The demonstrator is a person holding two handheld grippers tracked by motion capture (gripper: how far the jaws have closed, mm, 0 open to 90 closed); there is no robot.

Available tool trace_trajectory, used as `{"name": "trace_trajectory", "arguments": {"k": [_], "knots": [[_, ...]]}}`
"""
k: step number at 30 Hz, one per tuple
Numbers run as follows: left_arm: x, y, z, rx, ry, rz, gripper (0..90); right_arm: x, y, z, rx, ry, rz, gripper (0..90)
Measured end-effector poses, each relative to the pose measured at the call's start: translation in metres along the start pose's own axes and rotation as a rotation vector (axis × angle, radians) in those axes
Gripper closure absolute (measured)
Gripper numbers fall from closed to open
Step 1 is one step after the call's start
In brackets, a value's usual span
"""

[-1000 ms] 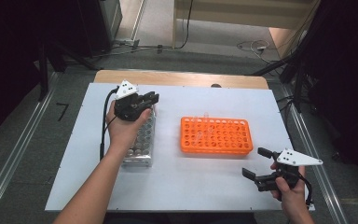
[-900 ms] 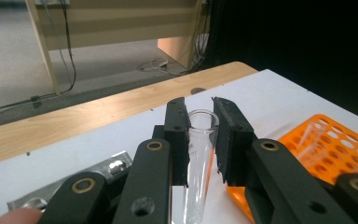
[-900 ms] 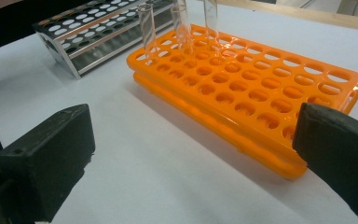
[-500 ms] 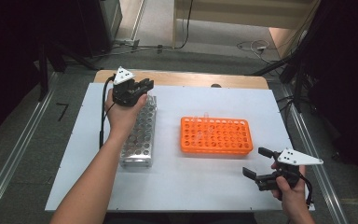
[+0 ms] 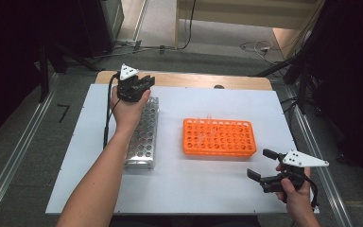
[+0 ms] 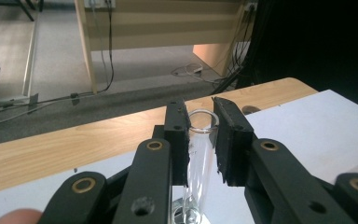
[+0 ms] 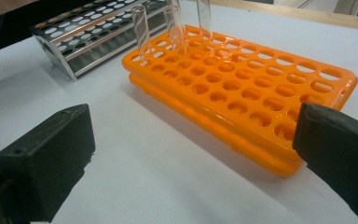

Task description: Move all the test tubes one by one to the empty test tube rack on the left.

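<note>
My left gripper (image 5: 145, 83) is over the far end of the metal tube rack (image 5: 143, 135), near the table's back edge. In the left gripper view its jaws (image 6: 199, 110) are shut on a clear glass test tube (image 6: 199, 161) that stands upright between the pads; the tube's lower end is hidden. The orange tube rack (image 5: 220, 138) lies mid-table with three clear tubes (image 7: 175, 23) standing at its far left corner. My right gripper (image 5: 259, 163) is open near the front right corner; its jaws (image 7: 193, 163) are wide apart, with nothing between them, facing the orange rack (image 7: 242, 88).
The white table top (image 5: 203, 189) ends in a wooden strip (image 5: 194, 79) at the back. Cables trail on the floor beyond it. A dark frame stands to the right of the table. The metal rack (image 7: 93, 32) also lies beyond the orange rack in the right gripper view.
The left hand has moved its gripper away from the person, from the middle of the metal rack to its far end. The right gripper has stayed still and open.
</note>
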State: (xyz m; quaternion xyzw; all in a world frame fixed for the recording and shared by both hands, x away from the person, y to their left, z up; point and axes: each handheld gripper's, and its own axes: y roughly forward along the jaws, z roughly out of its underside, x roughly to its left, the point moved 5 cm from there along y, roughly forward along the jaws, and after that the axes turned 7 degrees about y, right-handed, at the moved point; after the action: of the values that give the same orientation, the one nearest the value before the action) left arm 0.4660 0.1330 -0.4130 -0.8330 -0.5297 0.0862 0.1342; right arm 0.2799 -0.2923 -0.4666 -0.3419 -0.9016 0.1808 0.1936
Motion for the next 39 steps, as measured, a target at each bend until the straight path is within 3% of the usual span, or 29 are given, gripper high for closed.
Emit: {"name": "trace_trajectory", "arguments": {"k": [9,18,25,33,39], "knots": [[-0.001,0.011,0.01,0.055,0.025,-0.006,76.0,0.0,0.0,0.0,0.0,0.0,-0.003,0.0],[-0.001,0.021,0.021,0.122,0.003,-0.008,75.9,0.001,-0.001,0.0,-0.001,0.001,-0.003,0.0],[-0.002,0.022,0.023,0.137,-0.008,0.0,75.6,0.0,0.0,0.0,-0.002,0.0,-0.003,0.0],[-0.004,0.026,0.033,0.219,0.012,0.012,75.0,0.0,0.0,0.0,-0.002,0.002,-0.004,0.0],[-0.003,0.025,0.033,0.216,-0.019,0.04,70.8,0.0,0.001,0.0,0.0,-0.004,-0.007,0.0]]}}
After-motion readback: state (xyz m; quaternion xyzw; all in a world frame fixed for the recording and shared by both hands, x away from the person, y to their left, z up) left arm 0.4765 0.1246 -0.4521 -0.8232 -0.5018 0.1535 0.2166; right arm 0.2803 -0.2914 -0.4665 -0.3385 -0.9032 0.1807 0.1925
